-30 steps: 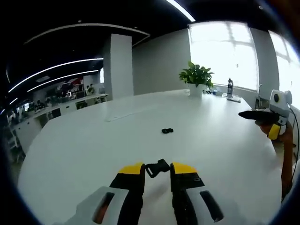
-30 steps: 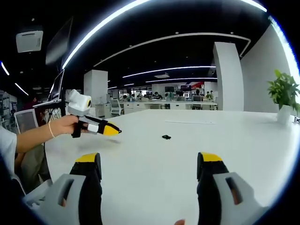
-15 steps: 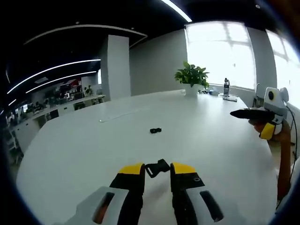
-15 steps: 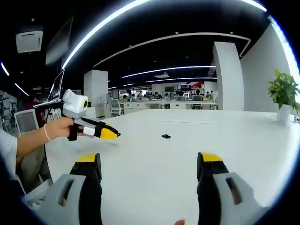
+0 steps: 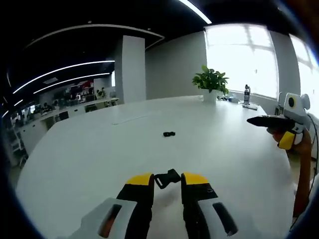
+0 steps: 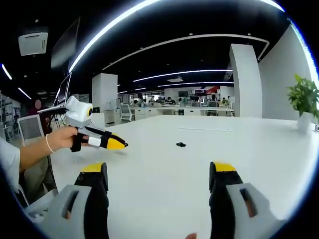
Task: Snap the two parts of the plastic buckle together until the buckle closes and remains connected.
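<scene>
— Anything moved since a second ago?

— Only my hands have drifted; both buckle pieces sit as they did. My left gripper (image 5: 167, 180) still pinches one black buckle half (image 5: 167, 178) between its yellow-tipped jaws, above the white table (image 5: 89, 159).

— And the other half (image 5: 169, 134)?

— It lies alone on the table, well ahead of the held piece, near the middle.

— Your right gripper (image 6: 162, 170)?

— Its jaws stand wide apart, holding nothing.
</scene>
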`<action>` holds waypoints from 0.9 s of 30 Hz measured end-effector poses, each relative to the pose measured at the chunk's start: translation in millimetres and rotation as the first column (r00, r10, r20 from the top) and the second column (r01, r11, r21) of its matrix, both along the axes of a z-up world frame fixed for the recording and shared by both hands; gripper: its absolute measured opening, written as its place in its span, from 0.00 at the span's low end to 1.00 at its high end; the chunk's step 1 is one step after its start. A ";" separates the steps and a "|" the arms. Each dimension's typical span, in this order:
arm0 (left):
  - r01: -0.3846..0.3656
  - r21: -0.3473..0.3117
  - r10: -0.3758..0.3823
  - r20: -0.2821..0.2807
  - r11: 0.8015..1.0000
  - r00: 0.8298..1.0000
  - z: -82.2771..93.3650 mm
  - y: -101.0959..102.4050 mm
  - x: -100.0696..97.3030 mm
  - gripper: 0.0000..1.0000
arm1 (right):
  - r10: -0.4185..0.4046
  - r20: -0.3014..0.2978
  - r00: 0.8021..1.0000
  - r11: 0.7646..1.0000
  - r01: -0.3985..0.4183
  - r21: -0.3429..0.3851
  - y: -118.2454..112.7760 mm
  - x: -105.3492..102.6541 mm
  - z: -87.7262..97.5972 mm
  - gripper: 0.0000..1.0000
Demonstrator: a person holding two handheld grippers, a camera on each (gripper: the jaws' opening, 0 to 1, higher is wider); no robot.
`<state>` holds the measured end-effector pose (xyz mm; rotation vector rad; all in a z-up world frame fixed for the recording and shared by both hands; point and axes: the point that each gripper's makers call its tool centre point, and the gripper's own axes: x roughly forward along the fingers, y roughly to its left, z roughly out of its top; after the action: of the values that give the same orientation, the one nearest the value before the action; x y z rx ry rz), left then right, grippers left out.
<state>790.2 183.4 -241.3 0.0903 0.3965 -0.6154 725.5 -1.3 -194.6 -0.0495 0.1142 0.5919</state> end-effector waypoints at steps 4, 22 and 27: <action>-0.020 0.006 0.020 -0.002 1.000 1.000 -6.2 2.8 0.2 0.21 | 0.008 -0.004 1.000 1.000 -0.008 0.000 2.2 -0.4 -1.3 0.84; -0.088 0.030 0.089 -0.033 0.996 0.995 -18.1 11.5 -0.1 0.21 | -0.022 -0.015 1.000 1.000 0.022 0.016 -13.6 1.7 -6.9 0.84; -0.097 0.025 0.098 -0.039 0.995 0.994 -19.2 12.5 -0.7 0.21 | -0.031 -0.010 0.999 0.999 0.031 0.026 -19.1 1.0 -5.5 0.83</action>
<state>789.5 195.9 -260.5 0.0800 0.4447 -0.5169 726.5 -20.3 -200.1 -0.0190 0.1166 0.5629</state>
